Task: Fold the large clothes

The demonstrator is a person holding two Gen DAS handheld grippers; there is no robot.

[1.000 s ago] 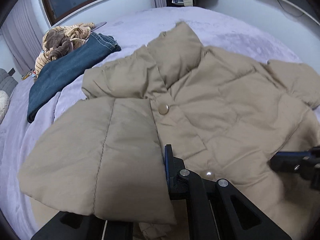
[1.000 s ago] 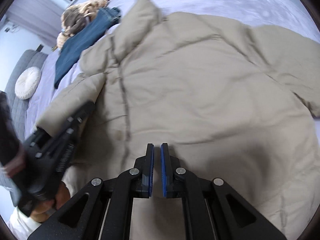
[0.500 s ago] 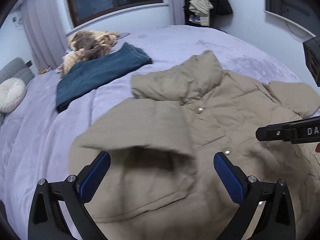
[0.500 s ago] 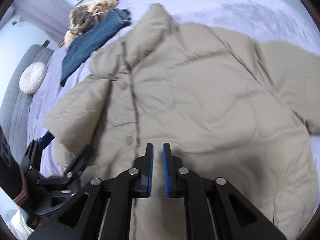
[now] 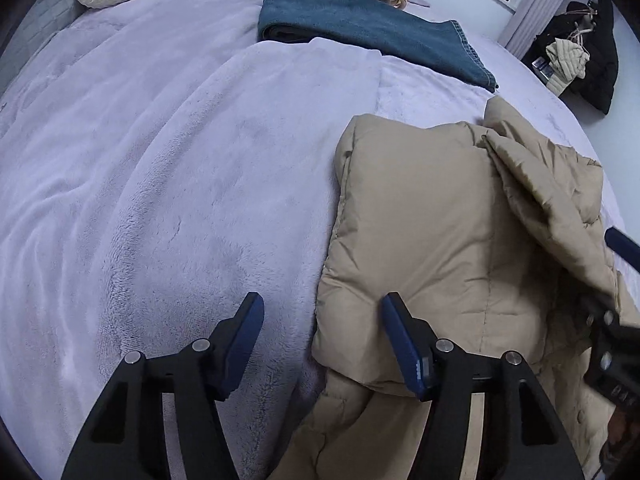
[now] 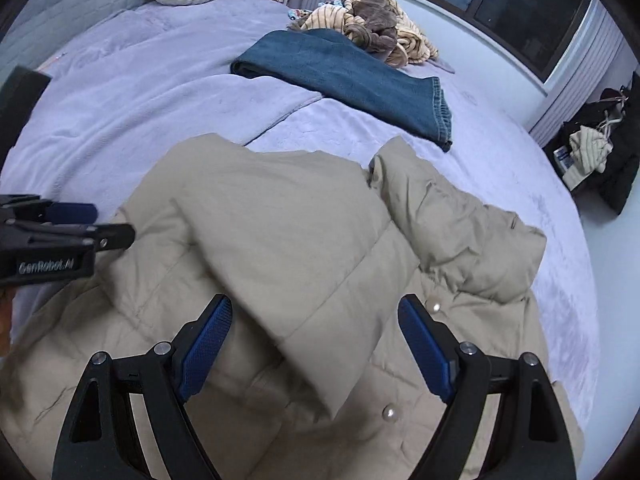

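Gaping empty claws (image 5: 322,342) (image 6: 316,344) above jacket (image 6: 304,240)

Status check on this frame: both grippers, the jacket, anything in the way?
Left gripper open, empty. Right gripper open, empty, over the folded sleeve. Tan puffer jacket flat on the bed, sleeve across the front. Folded jeans lie apart, not obstructing.

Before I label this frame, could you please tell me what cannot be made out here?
- Jacket: its bottom edge is cut off by the frame and gripper arms in both views.
- Jacket's far sleeve: out of frame.
- Clothes pile by the window: too small and tangled to identify.
- Right gripper in the left view: cut off.
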